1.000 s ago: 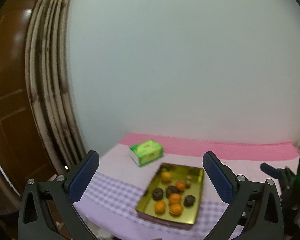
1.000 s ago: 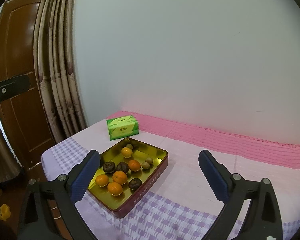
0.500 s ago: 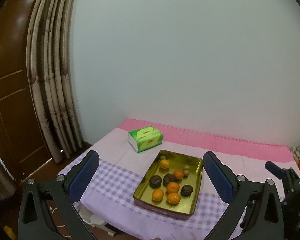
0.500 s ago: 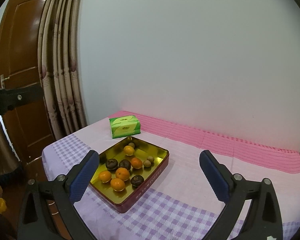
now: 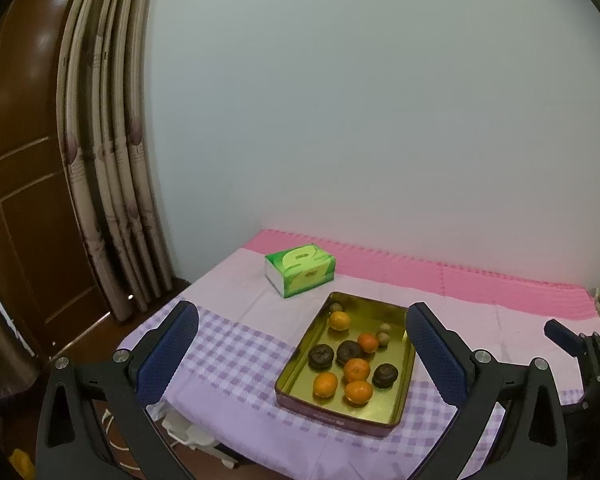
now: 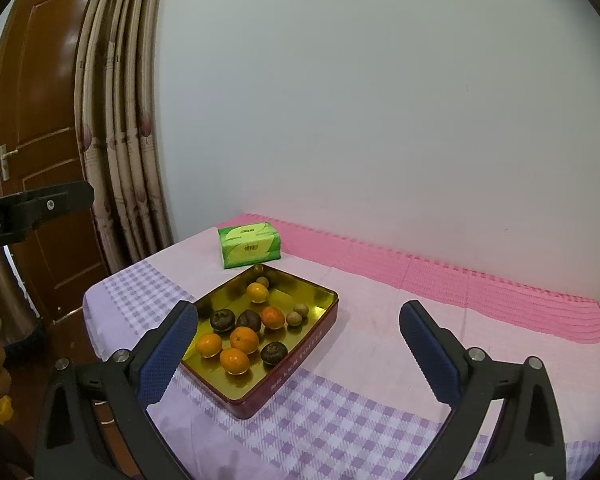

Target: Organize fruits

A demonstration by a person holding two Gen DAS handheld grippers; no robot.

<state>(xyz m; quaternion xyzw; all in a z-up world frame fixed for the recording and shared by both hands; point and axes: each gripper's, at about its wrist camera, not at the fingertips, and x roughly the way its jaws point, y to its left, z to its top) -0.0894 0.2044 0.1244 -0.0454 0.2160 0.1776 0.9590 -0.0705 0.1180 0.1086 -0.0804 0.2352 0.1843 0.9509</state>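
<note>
Fruit fills a gold-lined tin (image 5: 396, 416) on the bench (image 6: 380, 420), which is spread with a pink and lilac checked cloth. I hold my left gripper (image 5: 302, 354) above the bench's near edge, its blue-padded fingers (image 5: 168, 354) spread wide apart with nothing between them. My right gripper (image 6: 298, 354) hangs over the cloth just right of the tin, its fingers (image 6: 430, 354) equally wide and empty. Inside the tin lie five oranges (image 6: 244, 339), three dark wrinkled fruits (image 6: 222, 319) and three small brownish round ones (image 6: 294, 319), scattered loosely with the colours mixed; one orange (image 6: 257, 292) and one small brown fruit (image 6: 263, 281) sit apart toward the tin's far end. A green tissue pack (image 6: 249, 245) rests on the cloth just beyond the tin's far corner. Striped curtains (image 6: 116, 128) and a brown wooden door (image 6: 40, 120) stand left of the tin, past the bench edge.
</note>
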